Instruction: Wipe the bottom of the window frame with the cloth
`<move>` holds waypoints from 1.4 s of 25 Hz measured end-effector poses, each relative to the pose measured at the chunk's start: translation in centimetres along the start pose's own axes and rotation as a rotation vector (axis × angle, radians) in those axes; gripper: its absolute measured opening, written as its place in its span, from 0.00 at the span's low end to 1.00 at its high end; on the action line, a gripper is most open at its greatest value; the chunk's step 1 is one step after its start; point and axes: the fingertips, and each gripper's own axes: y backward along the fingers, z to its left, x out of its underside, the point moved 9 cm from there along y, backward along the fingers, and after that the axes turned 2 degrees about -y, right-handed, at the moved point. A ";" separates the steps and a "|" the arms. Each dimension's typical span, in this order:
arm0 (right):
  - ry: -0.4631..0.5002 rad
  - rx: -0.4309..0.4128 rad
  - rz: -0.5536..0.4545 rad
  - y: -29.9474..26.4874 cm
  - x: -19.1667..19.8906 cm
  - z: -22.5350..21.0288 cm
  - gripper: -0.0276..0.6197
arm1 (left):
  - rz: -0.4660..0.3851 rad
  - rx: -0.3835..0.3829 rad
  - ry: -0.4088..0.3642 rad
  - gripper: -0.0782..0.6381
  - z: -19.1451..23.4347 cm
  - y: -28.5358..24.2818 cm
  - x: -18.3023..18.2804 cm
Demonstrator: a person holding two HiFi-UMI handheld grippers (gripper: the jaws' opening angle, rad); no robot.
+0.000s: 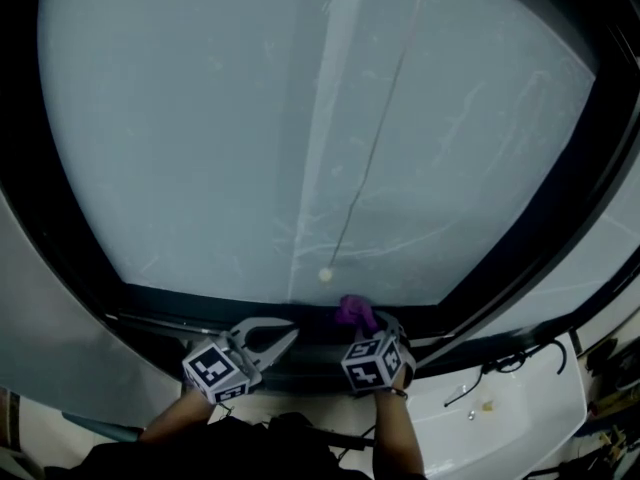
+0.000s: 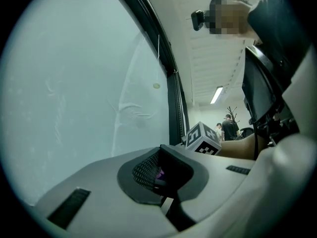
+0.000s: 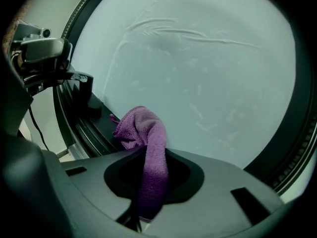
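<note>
Hovering just before the dark bottom frame (image 1: pixel 190 306) of the window, the left gripper (image 1: pixel 290 335) has its jaws closed together with nothing between them, its tips pointing right toward the right gripper (image 1: pixel 372 324) close beside it. That one's jaws are clamped on the purple cloth (image 1: pixel 352 311), which runs up through them and bunches at its free end against the frame where the frosted glass (image 1: pixel 220 118) begins. A bead (image 1: pixel 325 275) on a thin cord hangs just above the cloth, and a white sill (image 1: pixel 530 408) with a black cable (image 1: pixel 505 366) lies lower right
</note>
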 end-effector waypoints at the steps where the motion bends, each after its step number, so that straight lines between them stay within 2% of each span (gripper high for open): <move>1: -0.004 0.010 0.003 0.0 0.1 -0.2 0.16 | -0.001 0.000 -0.001 0.11 0.2 -0.1 0.1; 9: -0.048 0.065 0.035 0.1 1.6 -2.0 0.16 | 0.010 0.027 0.028 0.11 0.1 -0.5 0.7; 13: -0.055 0.081 0.042 -0.1 2.0 -2.8 0.16 | -0.020 0.013 0.023 0.11 0.6 -0.5 1.0; 21: -0.082 0.120 0.066 -0.1 3.4 -4.7 0.16 | -0.022 0.008 0.025 0.11 0.7 -0.5 1.0; 31: -0.103 0.180 0.103 -0.2 5.2 -7.2 0.16 | 0.020 0.019 0.089 0.11 0.4 -0.5 0.8; 35: -0.106 0.208 0.122 -0.4 5.9 -8.0 0.16 | 0.013 0.014 0.081 0.11 0.6 -0.5 0.7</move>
